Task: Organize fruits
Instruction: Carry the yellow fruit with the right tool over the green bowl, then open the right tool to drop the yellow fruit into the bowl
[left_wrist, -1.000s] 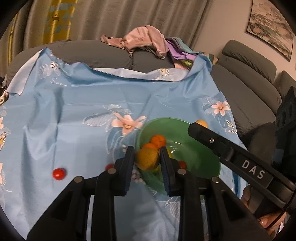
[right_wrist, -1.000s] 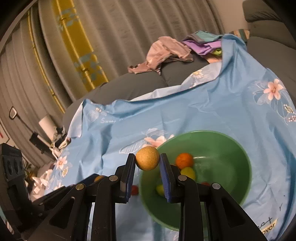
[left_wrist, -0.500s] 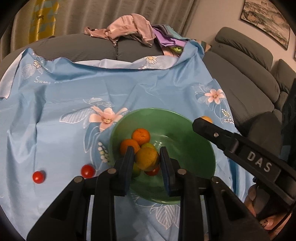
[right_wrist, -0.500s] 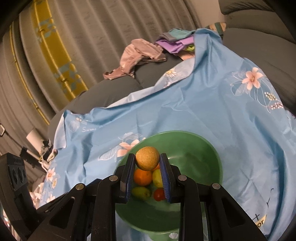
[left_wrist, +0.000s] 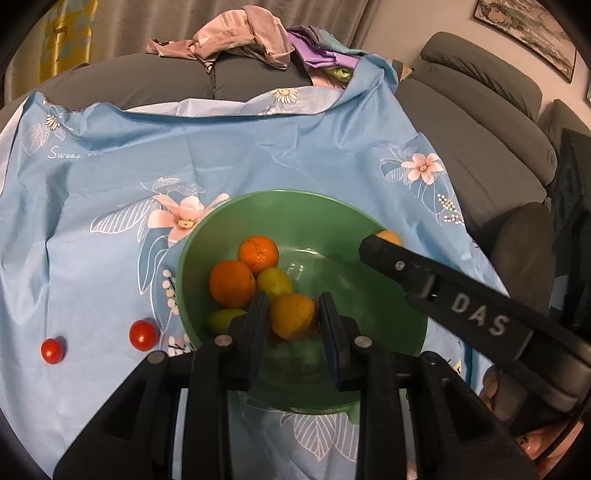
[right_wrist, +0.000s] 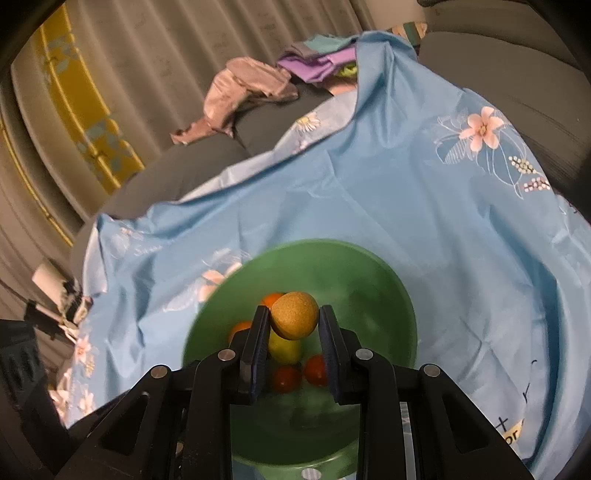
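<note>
Jaws of both grippers still clamped on yellow fruits (left_wrist: 292, 315) (right_wrist: 294, 315), now lower over green bowl (left_wrist: 306, 206).

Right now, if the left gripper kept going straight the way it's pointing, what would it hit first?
Probably the fruit pile in the green bowl: the left gripper, shut on a yellow-orange fruit, points at the yellowish fruit just ahead. Depth is unclear.
</note>
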